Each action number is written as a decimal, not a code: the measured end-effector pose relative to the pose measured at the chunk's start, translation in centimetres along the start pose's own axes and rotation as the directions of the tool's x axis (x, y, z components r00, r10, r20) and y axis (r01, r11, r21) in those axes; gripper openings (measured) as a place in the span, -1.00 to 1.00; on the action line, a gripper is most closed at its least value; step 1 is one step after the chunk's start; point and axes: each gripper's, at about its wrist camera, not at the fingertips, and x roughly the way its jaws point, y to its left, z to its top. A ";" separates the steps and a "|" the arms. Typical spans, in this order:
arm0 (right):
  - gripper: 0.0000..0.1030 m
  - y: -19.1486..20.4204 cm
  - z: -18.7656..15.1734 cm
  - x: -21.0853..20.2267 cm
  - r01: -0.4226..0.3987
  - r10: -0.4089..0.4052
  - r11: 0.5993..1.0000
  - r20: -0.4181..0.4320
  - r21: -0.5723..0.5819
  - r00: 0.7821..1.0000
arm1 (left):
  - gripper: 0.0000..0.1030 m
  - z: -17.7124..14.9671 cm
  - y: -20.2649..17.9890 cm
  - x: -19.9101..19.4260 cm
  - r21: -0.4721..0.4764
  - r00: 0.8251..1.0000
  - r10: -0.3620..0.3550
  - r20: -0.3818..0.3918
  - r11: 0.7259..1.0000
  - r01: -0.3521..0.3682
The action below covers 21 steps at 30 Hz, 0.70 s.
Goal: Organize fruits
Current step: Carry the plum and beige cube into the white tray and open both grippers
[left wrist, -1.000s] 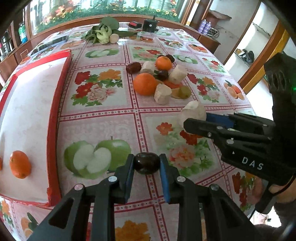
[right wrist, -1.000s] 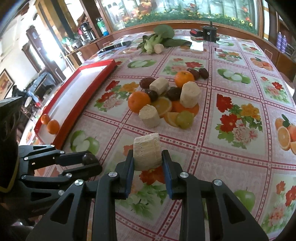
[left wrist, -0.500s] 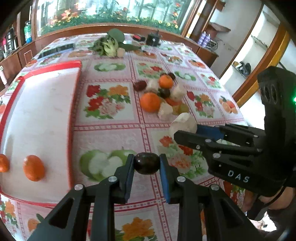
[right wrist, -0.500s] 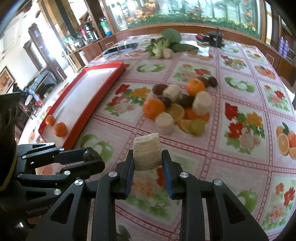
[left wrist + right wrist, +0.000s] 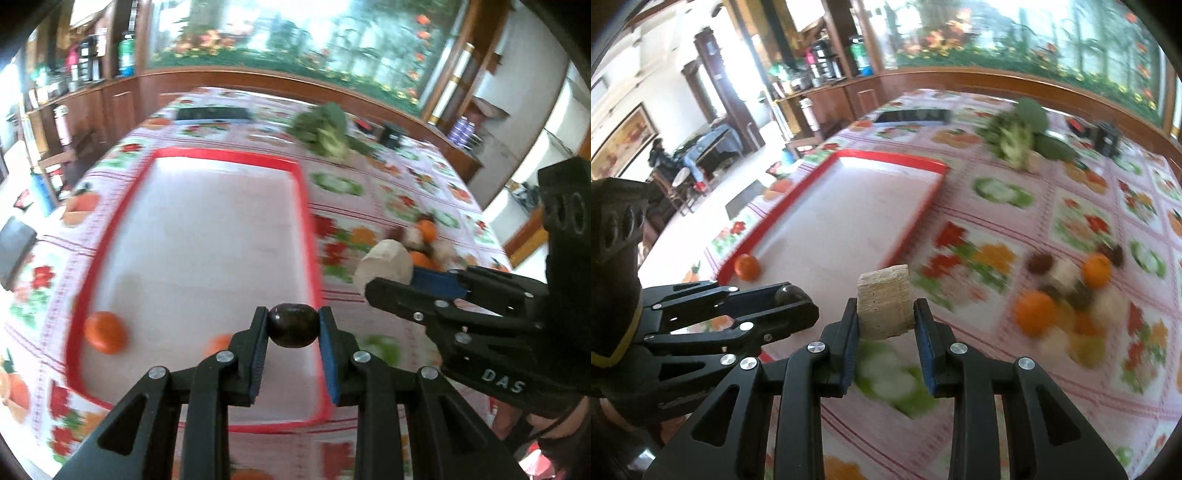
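Fruits are split between two places: a loose pile [image 5: 1075, 295] of oranges, dark round pieces and pale cut chunks lies on the flowered tablecloth [image 5: 1071, 229], and two small oranges already sit in the red-rimmed tray [image 5: 306, 236], one [image 5: 105, 332] at its near left corner and the other [image 5: 218, 343] partly hidden behind the left tongs. Both tools are loaded. The left gripper [image 5: 292, 330] is clamped narrowly on a dark, glossy round fruit [image 5: 292, 329], held in the air above the near end of the tray's white floor. The right gripper [image 5: 885, 317] is pinched on a pale, fibrous cut chunk [image 5: 884, 304], and in its own view that chunk hangs over the tablecloth just off the tray's near right edge, not yet above the tray. The background is smeared in both views. By my reading the job is early: only two pieces are in the tray, two more are in transit, and most of the pile remains on the cloth. A leafy green vegetable [image 5: 1019, 133] lies at the far end of the table, well apart from the fruit. What is left seems to be setting these two pieces down in the tray, probably apart from the oranges if sorting by kind is meant, then returning for the rest of the heap.
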 end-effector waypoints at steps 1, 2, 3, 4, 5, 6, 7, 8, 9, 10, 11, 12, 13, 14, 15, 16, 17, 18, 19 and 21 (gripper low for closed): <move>-0.46 0.6 0.3 0.5 -0.006 0.006 1.000 -0.002 -0.007 1.000 | -0.44 0.2 0.8 0.0 -0.009 1.000 0.016 0.004 1.000 -0.016; -0.46 1.5 0.8 1.4 -0.018 0.018 1.000 -0.010 -0.016 1.000 | -0.44 0.3 1.6 0.0 -0.020 0.999 0.031 0.007 0.999 -0.031; -0.47 2.0 1.1 2.0 -0.026 0.026 0.999 -0.018 -0.021 1.000 | -0.44 0.4 2.3 0.0 -0.028 0.999 0.040 0.007 0.999 -0.040; -0.46 2.5 1.2 2.6 -0.033 0.032 0.999 -0.024 -0.026 0.999 | -0.44 0.5 3.0 0.2 -0.038 0.999 0.054 0.004 0.998 -0.054; -0.46 3.1 1.5 3.4 -0.041 0.040 0.999 -0.034 -0.032 0.999 | -0.44 0.5 3.7 0.4 -0.046 0.998 0.064 0.001 0.997 -0.064; -0.47 3.5 1.6 4.0 -0.044 0.043 0.998 -0.045 -0.036 0.998 | -0.44 0.6 4.3 0.6 -0.049 0.997 0.073 -0.003 0.996 -0.073; -0.47 3.9 1.7 4.8 -0.045 0.042 0.998 -0.054 -0.038 0.998 | -0.44 0.6 4.7 0.9 -0.051 0.996 0.090 -0.009 0.995 -0.091; -0.47 4.1 1.6 5.3 -0.044 0.042 0.998 -0.063 -0.040 0.997 | -0.44 0.7 5.1 1.1 -0.053 0.995 0.099 -0.013 0.994 -0.100; -0.47 4.3 1.7 5.8 -0.043 0.040 0.998 -0.071 -0.041 0.997 | -0.44 0.7 5.6 1.4 -0.058 0.994 0.107 -0.018 0.992 -0.108; -0.47 4.4 1.8 6.3 -0.039 0.036 0.998 -0.078 -0.040 0.996 | -0.43 0.8 6.0 1.7 -0.066 0.993 0.111 -0.024 0.991 -0.113; -0.46 4.5 1.9 6.9 -0.032 0.028 0.999 -0.087 -0.039 0.996 | -0.43 0.9 6.3 2.0 -0.065 0.993 0.111 -0.029 0.991 -0.113; -0.46 4.5 1.9 7.2 -0.026 0.022 0.999 -0.097 -0.040 0.995 | -0.43 0.9 6.5 2.3 -0.061 0.992 0.123 -0.032 0.990 -0.125; -0.46 4.5 1.8 7.8 -0.017 0.012 0.999 -0.110 -0.041 0.994 | -0.43 1.0 6.7 2.8 -0.056 0.990 0.138 -0.041 0.989 -0.140; -0.46 4.4 1.8 8.1 -0.014 0.009 0.999 -0.119 -0.041 0.993 | -0.43 1.0 6.8 3.2 -0.055 0.989 0.142 -0.050 0.988 -0.144; -0.46 4.4 1.7 8.3 -0.010 0.005 0.999 -0.126 -0.039 0.992 | -0.43 1.1 7.0 3.6 -0.058 0.988 0.142 -0.061 0.988 -0.146; -0.46 4.3 1.6 8.5 -0.007 0.002 0.999 -0.132 -0.036 0.991 | -0.43 1.1 7.1 3.9 -0.060 0.988 0.139 -0.071 0.988 -0.143; -0.46 4.2 1.5 8.7 -0.005 0.000 0.999 -0.138 -0.032 0.990 | -0.43 1.1 7.1 4.1 -0.059 0.988 0.138 -0.074 0.988 -0.143; -0.45 4.2 1.5 8.7 -0.001 -0.004 1.000 -0.141 -0.031 0.990 | -0.43 1.1 7.1 4.3 -0.056 0.987 0.140 -0.076 0.988 -0.144; -0.45 4.1 1.4 8.7 0.003 -0.008 0.999 -0.141 -0.031 0.990 | -0.42 1.1 7.0 4.4 -0.052 0.987 0.141 -0.079 0.988 -0.146; -0.45 3.9 1.4 8.9 0.011 -0.016 0.999 -0.147 -0.033 0.989 | -0.42 1.0 6.8 4.6 -0.047 0.986 0.143 -0.085 0.988 -0.148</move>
